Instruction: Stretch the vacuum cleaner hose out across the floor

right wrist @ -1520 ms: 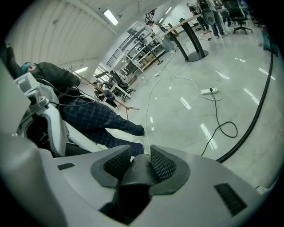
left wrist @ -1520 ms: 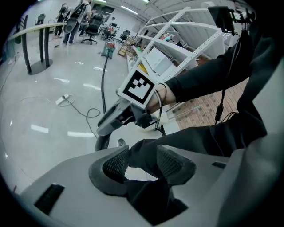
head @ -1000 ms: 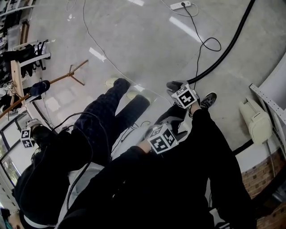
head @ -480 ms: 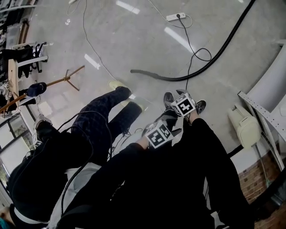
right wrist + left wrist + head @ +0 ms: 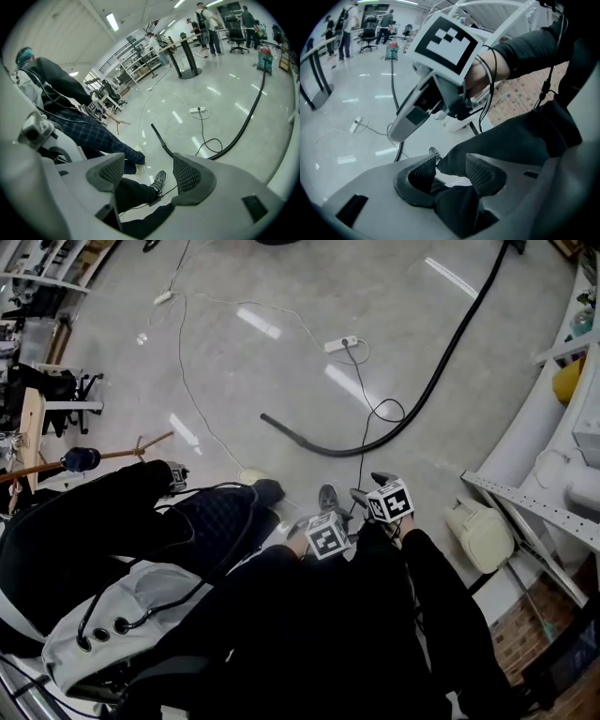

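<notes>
My left tool (image 5: 449, 168) stands half open and my right tool (image 5: 149, 171), jaws just opened, stands wide; neither holds anything. The hose (image 5: 431, 390) lies curved on the floor (image 5: 281, 296), apart from both. A cable (image 5: 359, 381) appears to cross its bend, so pulling the hose straight may snag it and drag the power strip (image 5: 341, 343).

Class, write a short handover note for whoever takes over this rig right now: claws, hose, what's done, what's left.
Left claw: open, empty.
Right claw: jaws have just been opening, nothing between them.
Hose: on the floor ahead, one long curve, in neither claw.
Done: mostly laid out.
Left: perhaps pull the hooked end straight.
</notes>
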The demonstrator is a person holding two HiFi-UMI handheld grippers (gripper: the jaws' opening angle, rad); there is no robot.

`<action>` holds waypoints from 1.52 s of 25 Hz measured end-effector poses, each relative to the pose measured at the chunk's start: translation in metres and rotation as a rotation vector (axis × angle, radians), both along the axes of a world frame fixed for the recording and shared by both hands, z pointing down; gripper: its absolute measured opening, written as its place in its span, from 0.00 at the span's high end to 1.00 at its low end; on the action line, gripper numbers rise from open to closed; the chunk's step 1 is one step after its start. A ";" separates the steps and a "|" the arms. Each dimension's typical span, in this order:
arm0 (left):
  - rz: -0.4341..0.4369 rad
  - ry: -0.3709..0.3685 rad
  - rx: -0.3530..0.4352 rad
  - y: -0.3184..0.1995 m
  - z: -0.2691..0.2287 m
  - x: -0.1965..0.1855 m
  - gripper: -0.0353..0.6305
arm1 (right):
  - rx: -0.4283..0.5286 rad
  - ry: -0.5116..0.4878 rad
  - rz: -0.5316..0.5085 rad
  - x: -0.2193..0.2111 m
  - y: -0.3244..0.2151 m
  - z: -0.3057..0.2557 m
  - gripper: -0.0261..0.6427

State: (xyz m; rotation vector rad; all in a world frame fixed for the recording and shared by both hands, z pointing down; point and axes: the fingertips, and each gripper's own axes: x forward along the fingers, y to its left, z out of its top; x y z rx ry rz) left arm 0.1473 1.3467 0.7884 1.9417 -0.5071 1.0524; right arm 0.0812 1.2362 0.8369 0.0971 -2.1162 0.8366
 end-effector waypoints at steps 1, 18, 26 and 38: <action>0.032 -0.011 0.013 -0.004 -0.003 0.004 0.63 | 0.008 -0.013 0.019 0.009 -0.006 -0.011 0.47; -0.409 0.047 0.291 -0.072 -0.104 -0.015 0.63 | 0.126 -0.168 0.397 0.156 -0.035 -0.166 0.70; -0.429 0.116 0.389 -0.083 -0.144 -0.002 0.63 | 0.220 -0.196 0.480 0.195 -0.040 -0.191 0.79; -0.389 0.192 0.407 -0.064 -0.156 -0.034 0.63 | 0.317 -0.145 0.461 0.149 -0.021 -0.218 0.86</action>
